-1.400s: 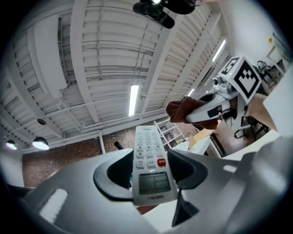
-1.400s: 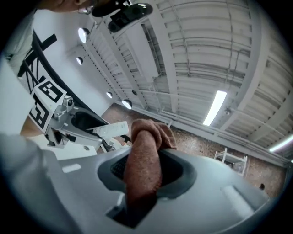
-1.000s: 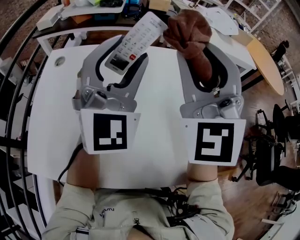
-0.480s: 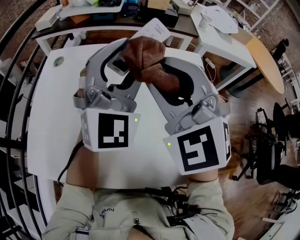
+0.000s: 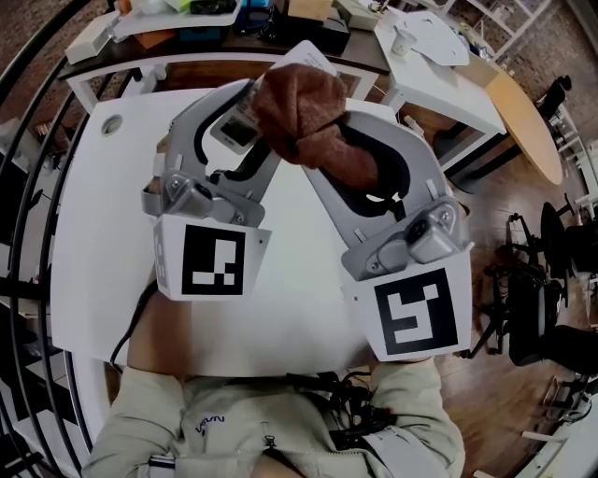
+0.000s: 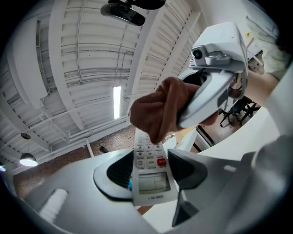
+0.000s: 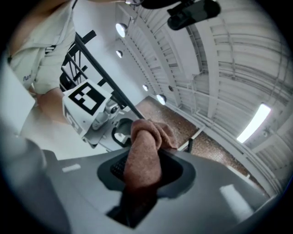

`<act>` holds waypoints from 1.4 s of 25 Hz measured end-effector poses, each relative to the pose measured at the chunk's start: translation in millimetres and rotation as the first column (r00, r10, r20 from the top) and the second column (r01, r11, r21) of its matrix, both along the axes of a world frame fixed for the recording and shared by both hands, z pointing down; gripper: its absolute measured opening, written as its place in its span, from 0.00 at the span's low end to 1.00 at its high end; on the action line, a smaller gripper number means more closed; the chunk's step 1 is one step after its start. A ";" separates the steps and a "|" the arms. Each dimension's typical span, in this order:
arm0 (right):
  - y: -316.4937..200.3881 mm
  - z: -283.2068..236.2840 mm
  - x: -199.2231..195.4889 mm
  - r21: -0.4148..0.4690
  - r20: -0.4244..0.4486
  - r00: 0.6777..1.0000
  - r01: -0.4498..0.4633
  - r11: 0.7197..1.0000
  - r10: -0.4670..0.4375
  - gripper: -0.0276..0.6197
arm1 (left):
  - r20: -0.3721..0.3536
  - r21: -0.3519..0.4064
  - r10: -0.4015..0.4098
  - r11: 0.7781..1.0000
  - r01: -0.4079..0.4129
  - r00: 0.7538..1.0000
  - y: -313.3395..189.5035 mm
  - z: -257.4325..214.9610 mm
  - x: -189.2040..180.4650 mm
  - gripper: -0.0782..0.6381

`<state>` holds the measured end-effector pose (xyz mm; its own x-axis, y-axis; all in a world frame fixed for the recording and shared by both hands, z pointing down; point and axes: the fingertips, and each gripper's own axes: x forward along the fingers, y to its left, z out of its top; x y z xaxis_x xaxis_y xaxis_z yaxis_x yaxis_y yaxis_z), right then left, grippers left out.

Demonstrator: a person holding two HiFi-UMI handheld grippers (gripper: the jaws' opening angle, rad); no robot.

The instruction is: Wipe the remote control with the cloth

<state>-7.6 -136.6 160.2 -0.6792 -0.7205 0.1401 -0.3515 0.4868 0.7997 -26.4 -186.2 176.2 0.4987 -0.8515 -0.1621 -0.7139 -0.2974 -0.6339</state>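
Note:
My left gripper [image 5: 241, 131] is shut on a white remote control [image 5: 235, 128], held above the white table [image 5: 112, 243] with its small screen and red button [image 6: 161, 161] facing up. My right gripper [image 5: 348, 163] is shut on a bunched brown cloth [image 5: 299, 112]. The cloth's balled end presses on the remote's upper buttons and hides most of its length. In the left gripper view the remote [image 6: 150, 176] sits between the jaws with the cloth [image 6: 158, 112] on its far end. In the right gripper view the cloth [image 7: 143, 160] fills the gap between the jaws.
A second white table [image 5: 439, 65] with papers stands at the back right, and a cluttered shelf [image 5: 187, 19] runs along the back. Black railing bars [image 5: 28, 187] line the left. A black office chair [image 5: 537, 317] stands on the wooden floor at the right.
My right gripper swung left from beside the remote and laid the cloth on the remote's upper half, then drew slightly back and down. The left gripper stayed in place with the remote.

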 end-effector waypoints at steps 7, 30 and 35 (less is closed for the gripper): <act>-28.3 -44.9 42.2 0.192 0.239 0.940 -0.290 0.938 0.242 0.23 | 0.024 0.026 -0.031 0.999 0.030 0.999 2.7 1.1 3.4 0.45; -25.9 14.6 -8.1 0.071 -0.055 0.987 -0.146 0.987 0.150 0.23 | 0.107 0.040 -0.050 0.998 0.046 0.993 0.3 13.6 12.3 0.45; -9.5 22.6 -21.0 -0.030 -0.063 0.998 -0.017 0.999 0.016 0.23 | 0.101 0.040 -0.044 0.998 0.040 0.994 1.1 12.0 12.3 0.45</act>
